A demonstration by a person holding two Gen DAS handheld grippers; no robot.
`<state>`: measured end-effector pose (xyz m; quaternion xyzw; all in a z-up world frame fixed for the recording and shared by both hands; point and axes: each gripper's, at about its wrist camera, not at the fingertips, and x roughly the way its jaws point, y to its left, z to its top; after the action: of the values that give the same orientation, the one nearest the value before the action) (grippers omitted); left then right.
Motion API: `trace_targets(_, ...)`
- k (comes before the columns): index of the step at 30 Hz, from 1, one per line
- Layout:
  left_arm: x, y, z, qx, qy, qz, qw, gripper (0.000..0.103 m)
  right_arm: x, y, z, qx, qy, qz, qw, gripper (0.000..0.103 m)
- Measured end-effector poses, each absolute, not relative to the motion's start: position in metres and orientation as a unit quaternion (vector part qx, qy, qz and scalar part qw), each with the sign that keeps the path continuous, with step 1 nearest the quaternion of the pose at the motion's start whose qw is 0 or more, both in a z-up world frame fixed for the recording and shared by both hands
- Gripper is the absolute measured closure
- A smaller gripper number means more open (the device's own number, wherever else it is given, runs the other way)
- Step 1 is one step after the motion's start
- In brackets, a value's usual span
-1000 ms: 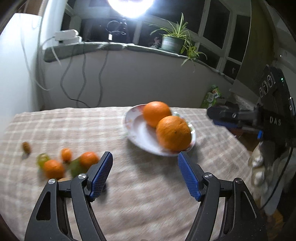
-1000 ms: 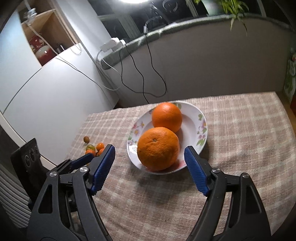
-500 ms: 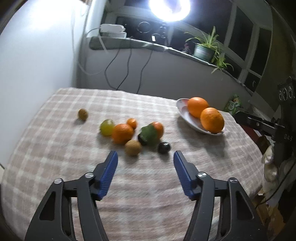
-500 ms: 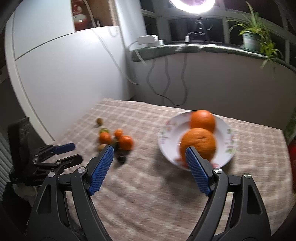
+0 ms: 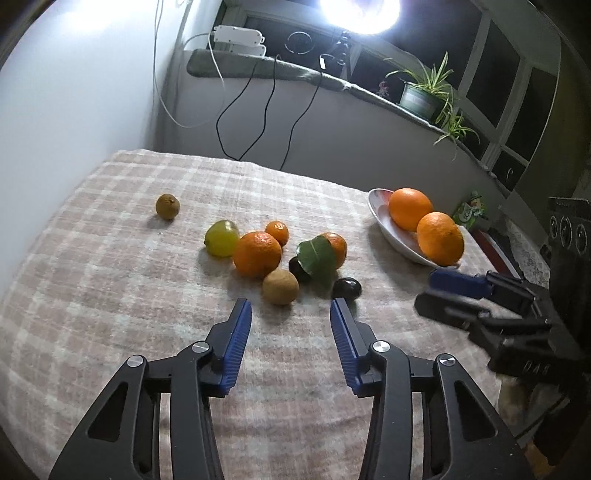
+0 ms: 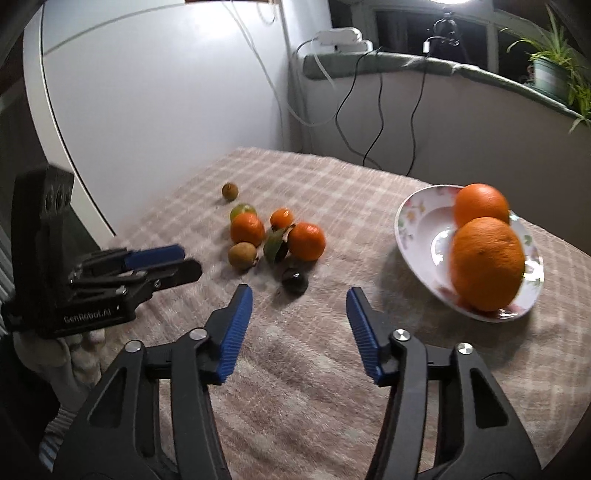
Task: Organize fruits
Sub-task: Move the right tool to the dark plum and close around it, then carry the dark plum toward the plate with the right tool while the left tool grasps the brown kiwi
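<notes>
Left claw [image 5: 290, 314], black frame with blue ribbed pads, hangs over the worktop partly open, nothing between the pads; its jaws have just been closing. A round brown-skinned fruit [image 5: 280, 287] lies just ahead of the gap, a small dark glossy fruit [image 5: 347, 288] just beyond the right pad tip. Right claw [image 6: 298, 300], same build, is also partly open and empty, its jaws have just been closing too; the dark fruit lies just ahead of its gap. Each claw shows in the other's view, side by side, apart.

Loose fruit cluster on the beige checked cloth-covered worktop [image 5: 110, 280]: a mid-size orange mandarin [image 5: 256, 253] touching a yellow-green lemon-like fruit [image 5: 221, 237], a small orange kumquat-size fruit [image 5: 277, 232] behind it, a second mandarin with a green leaf across it [image 5: 334, 248], another dark fruit [image 5: 297, 267] half hidden under the leaf. A lone small brown fruit [image 5: 167, 206] sits well apart to the far left.

White floral-rimmed ceramic plate [image 6: 413, 225] stands to the right of the cluster, holding two large oranges [image 6: 487, 264] that touch each other.

Behind: grey ledge with a potted spider plant [image 5: 424, 94], black cables hanging, a bright ring lamp [image 5: 360, 13].
</notes>
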<state>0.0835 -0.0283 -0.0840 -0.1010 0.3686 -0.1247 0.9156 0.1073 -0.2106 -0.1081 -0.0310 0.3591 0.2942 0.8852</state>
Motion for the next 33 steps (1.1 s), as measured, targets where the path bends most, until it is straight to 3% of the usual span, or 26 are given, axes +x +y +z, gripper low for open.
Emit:
trace_targets(14,0.118,-0.037,-0.102,-0.087,0.4,-0.119,0.904,0.066,0.15,-0.184,-0.143,-0.038,0.413,0.292,0.862,0.063)
trace_targets(33,0.136,-0.043,-0.117,-0.073,0.417,-0.108,0.9,0.077,0.161,-0.168,-0.15,-0.066,0.424,0.295,0.854,0.078)
